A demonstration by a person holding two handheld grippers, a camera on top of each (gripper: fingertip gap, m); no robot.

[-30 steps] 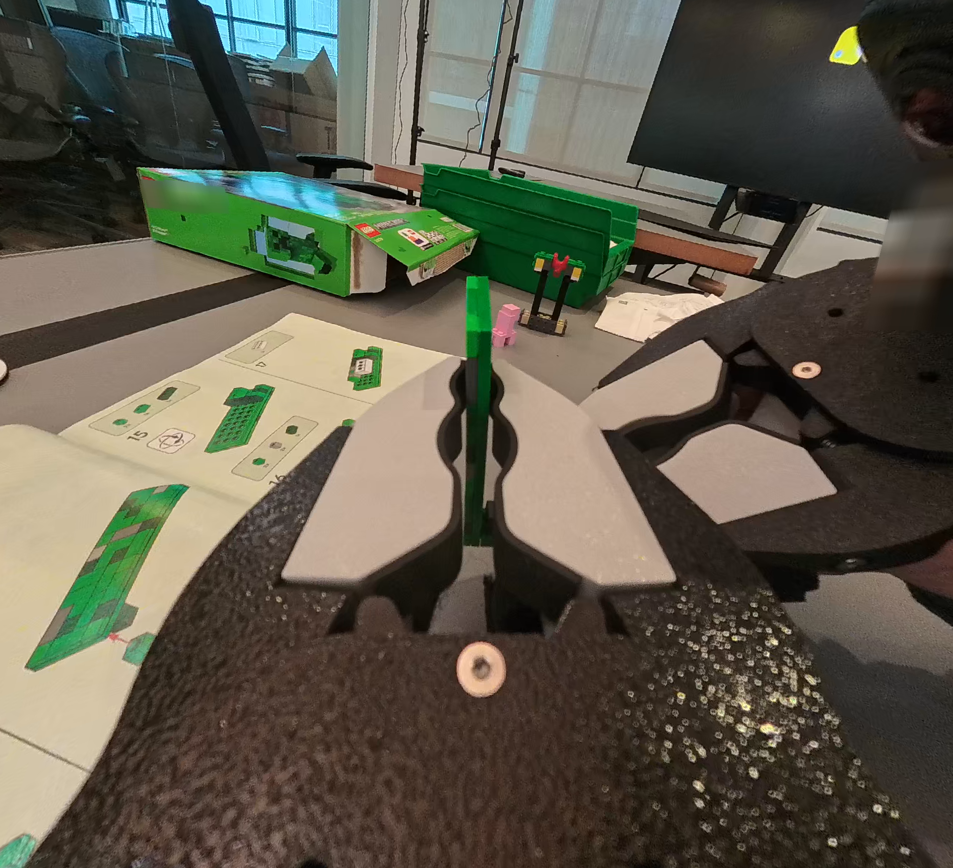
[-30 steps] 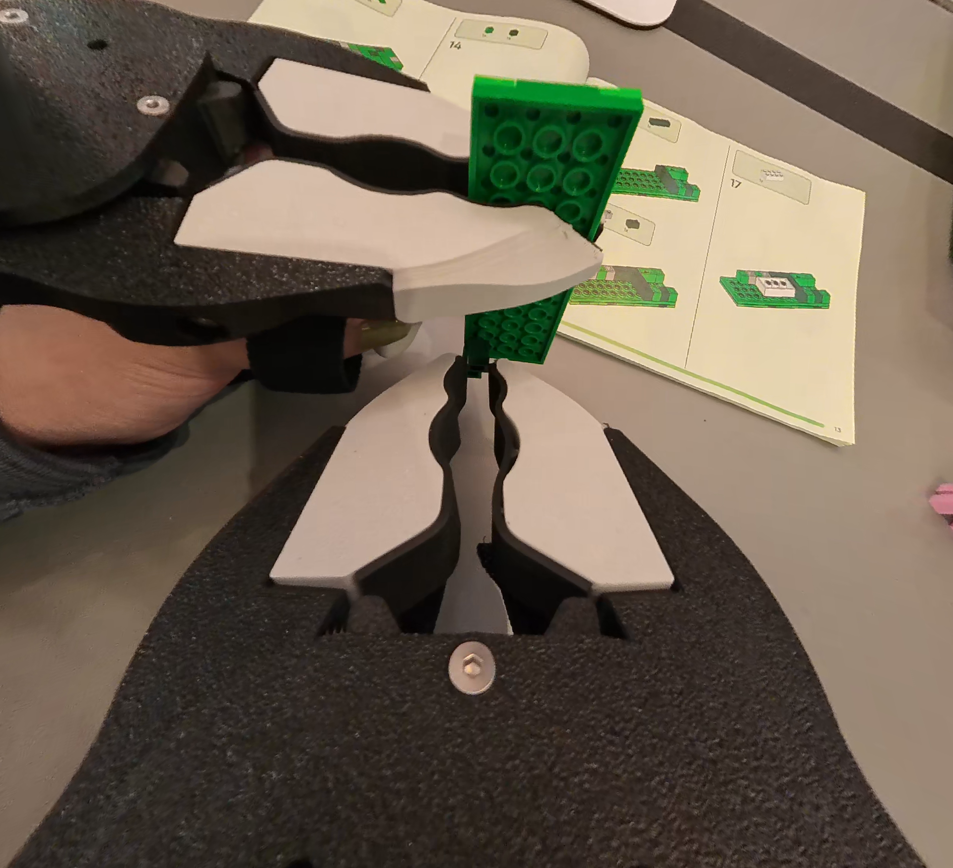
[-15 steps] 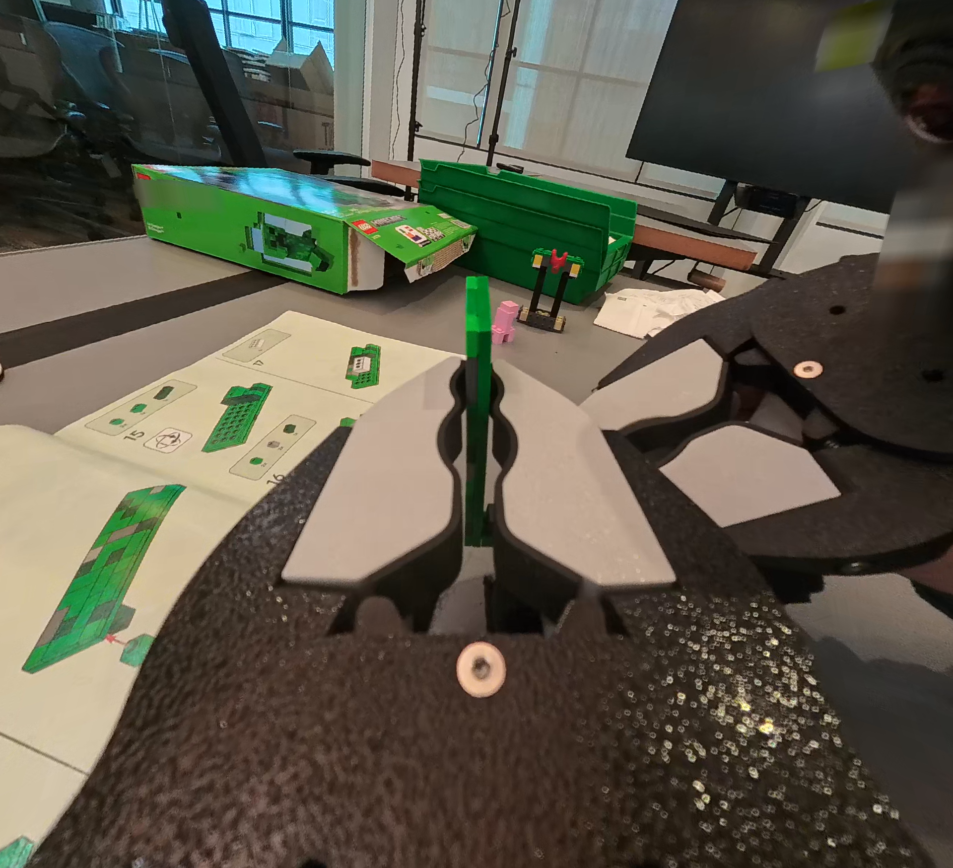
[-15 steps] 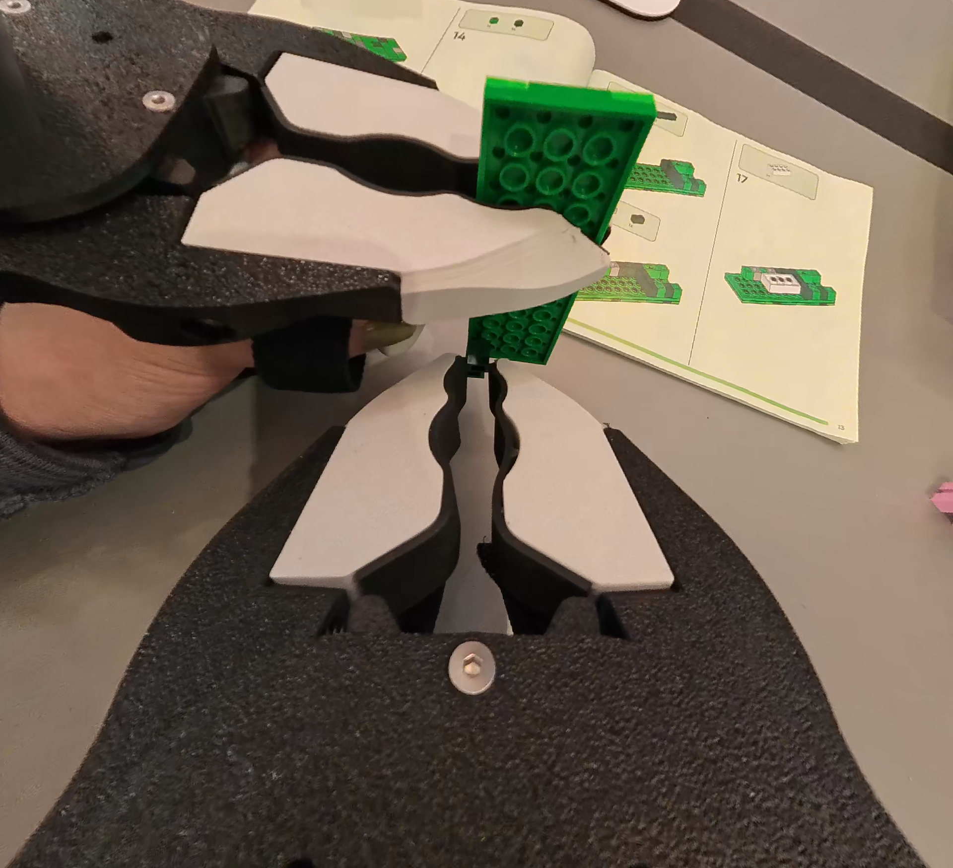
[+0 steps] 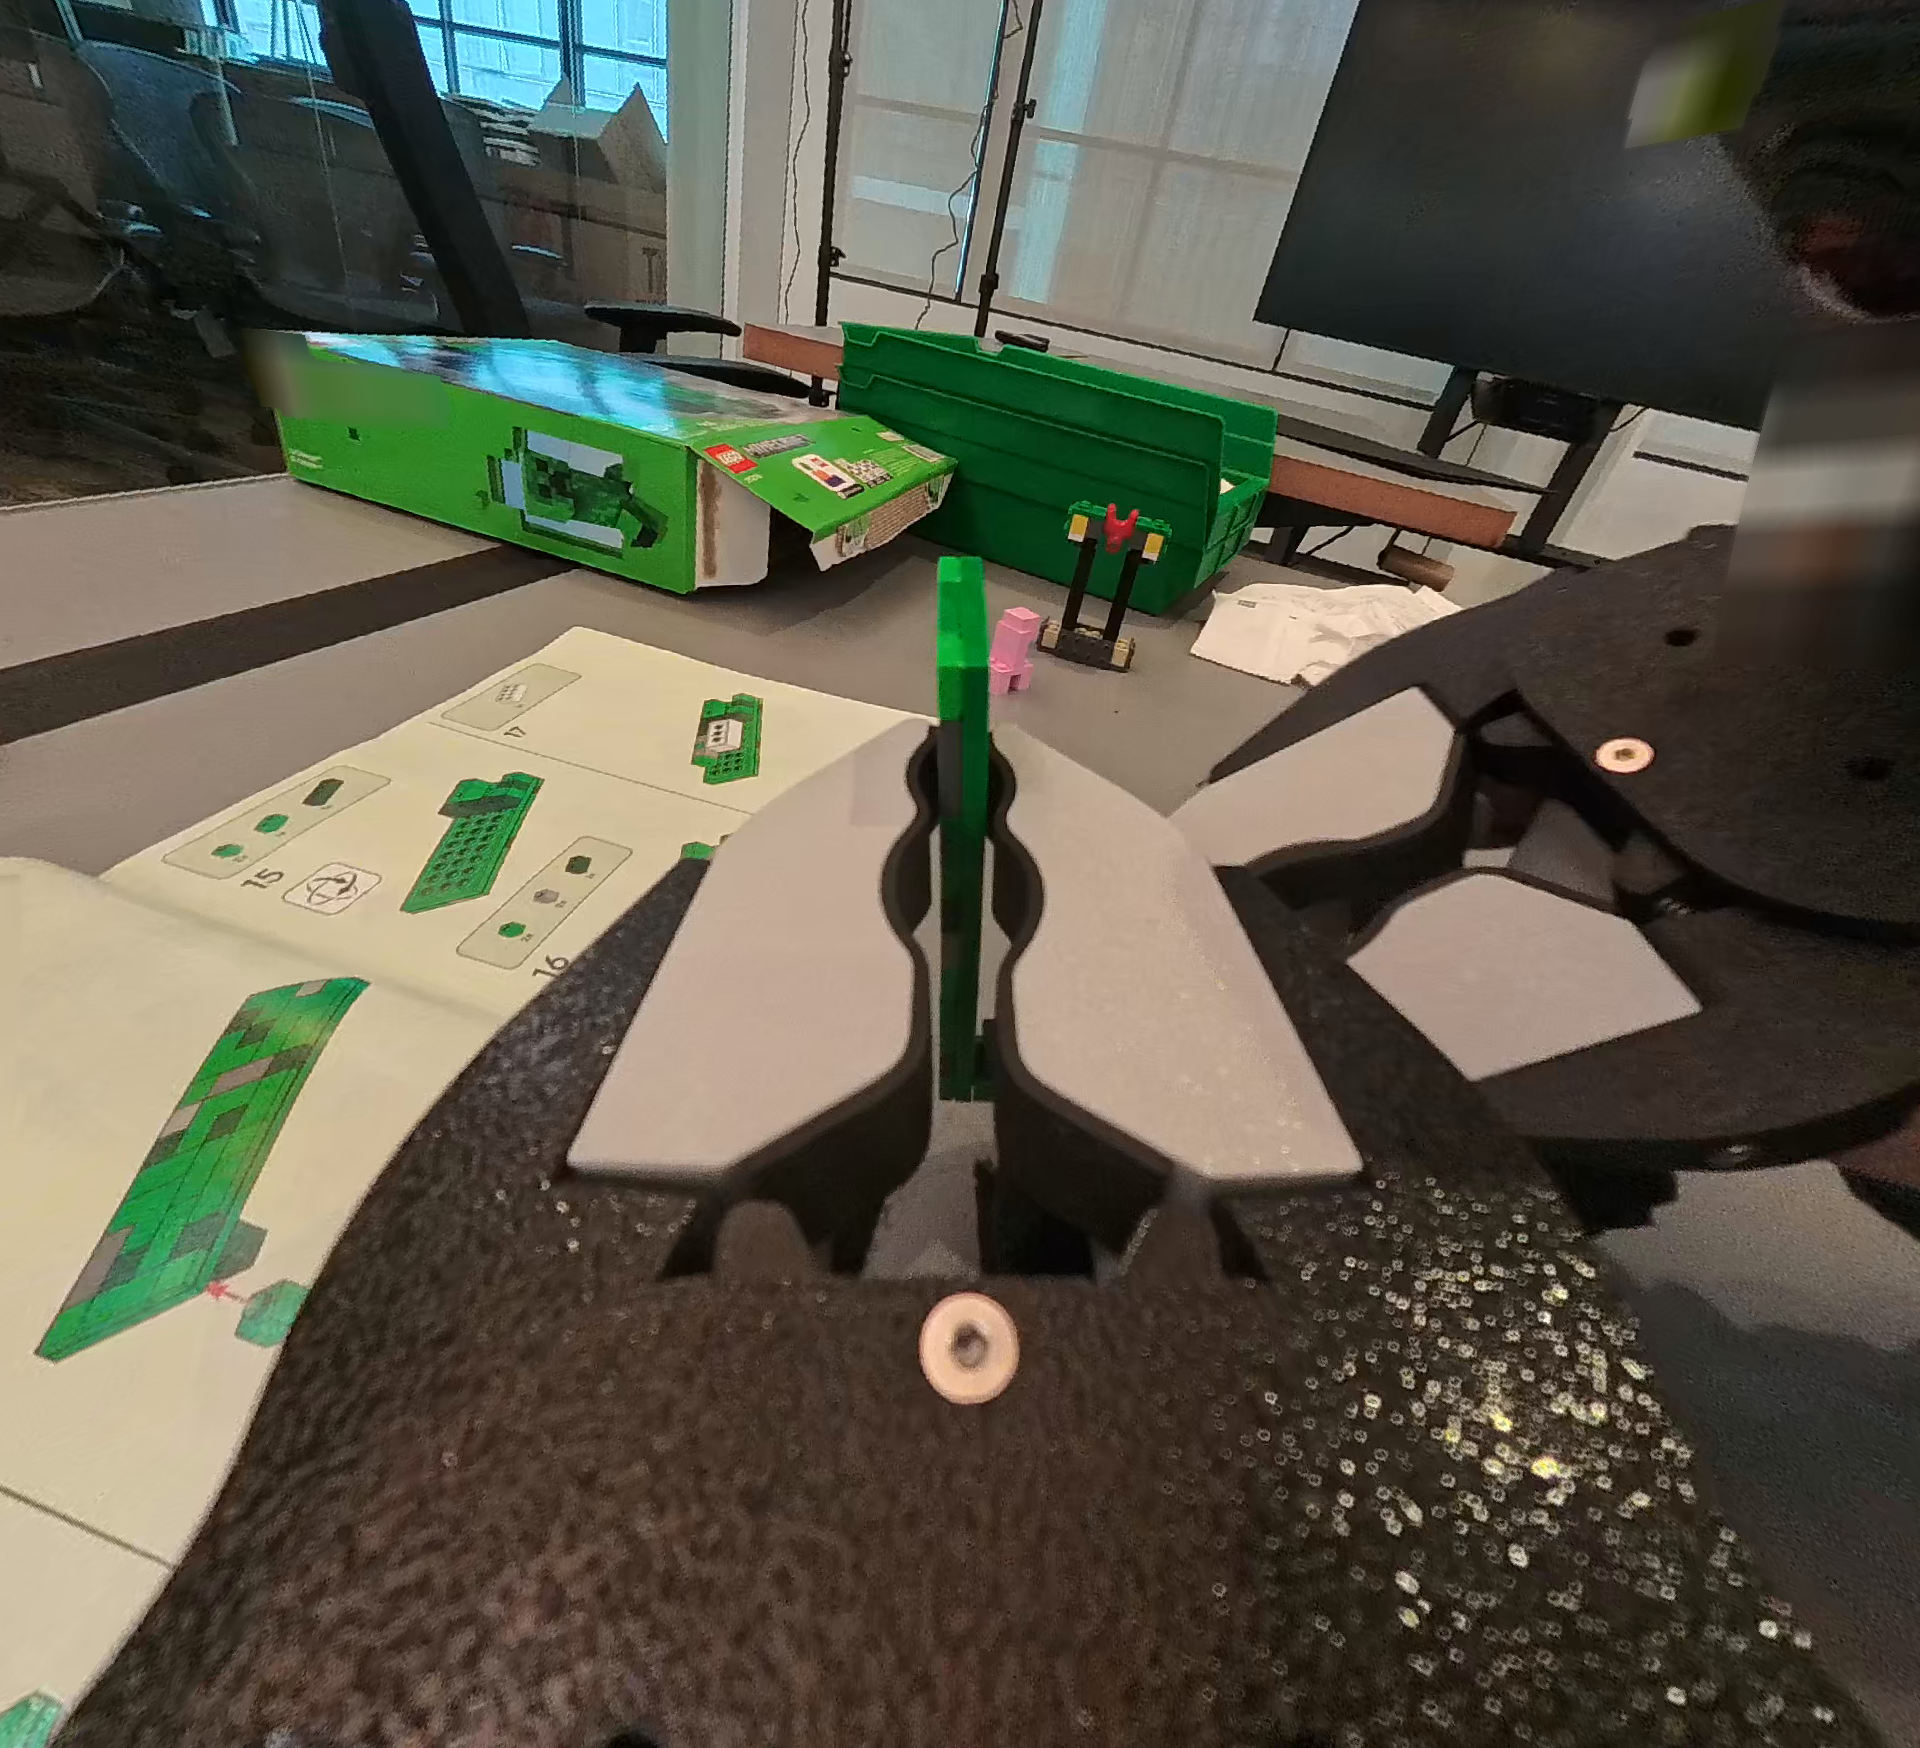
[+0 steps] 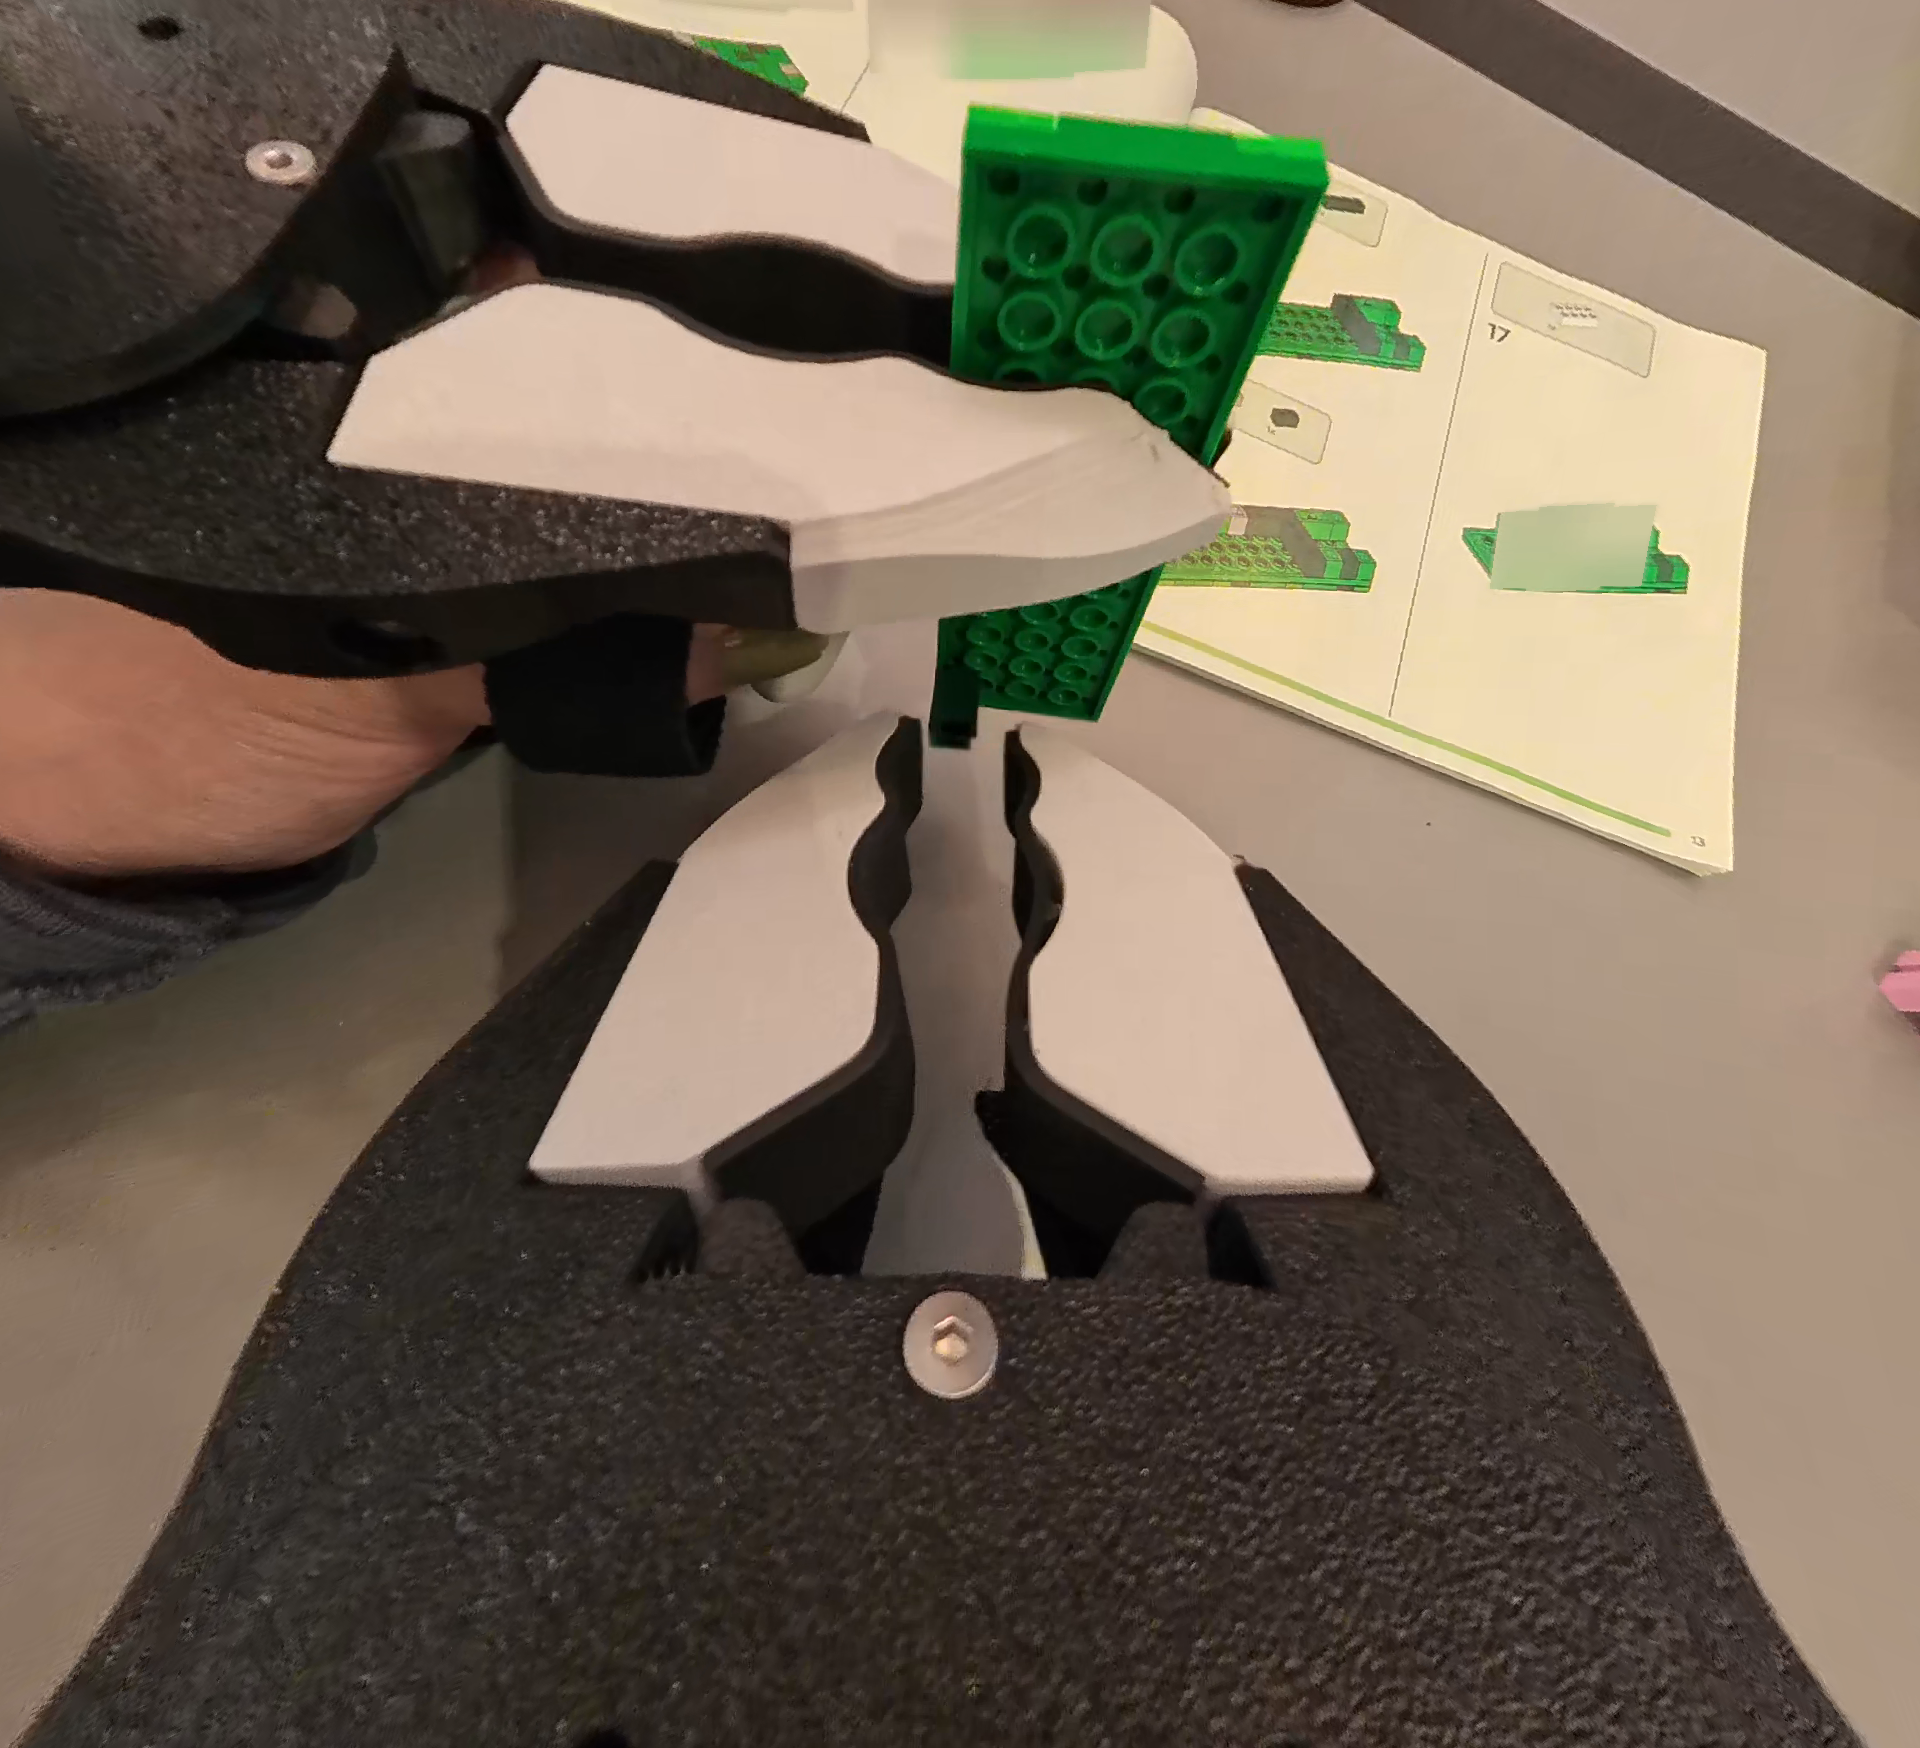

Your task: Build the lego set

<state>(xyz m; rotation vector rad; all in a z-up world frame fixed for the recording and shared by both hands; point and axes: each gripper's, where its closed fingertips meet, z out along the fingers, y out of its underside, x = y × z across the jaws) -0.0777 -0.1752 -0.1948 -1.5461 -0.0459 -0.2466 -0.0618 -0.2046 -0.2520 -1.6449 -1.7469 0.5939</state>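
Note:
My left gripper [image 5: 962,748] is shut on a long green Lego plate [image 5: 961,659], held upright and edge-on above the table. In the right wrist view the plate [image 6: 1127,296] shows its underside, clamped between the left gripper's fingers [image 6: 727,451], which come in from the left. My right gripper [image 6: 959,734] sits just below the plate's lower end. Its jaws are slightly apart around a small dark green piece [image 6: 953,730] that sticks out from that end. It also shows at the right of the left wrist view [image 5: 1205,799].
The open instruction booklet [image 5: 312,919] lies under the grippers and shows in the right wrist view [image 6: 1558,555]. A green box [image 5: 499,462], a green bin [image 5: 1039,441], a small black-post build [image 5: 1101,586] and a pink figure [image 5: 1013,649] stand farther back. A hand [image 6: 208,742] holds the left gripper. Left tips to right tips: about 6 cm.
My right gripper's jaws have opened a little around the small piece at the plate's lower end. The left gripper still holds the plate and has barely moved.

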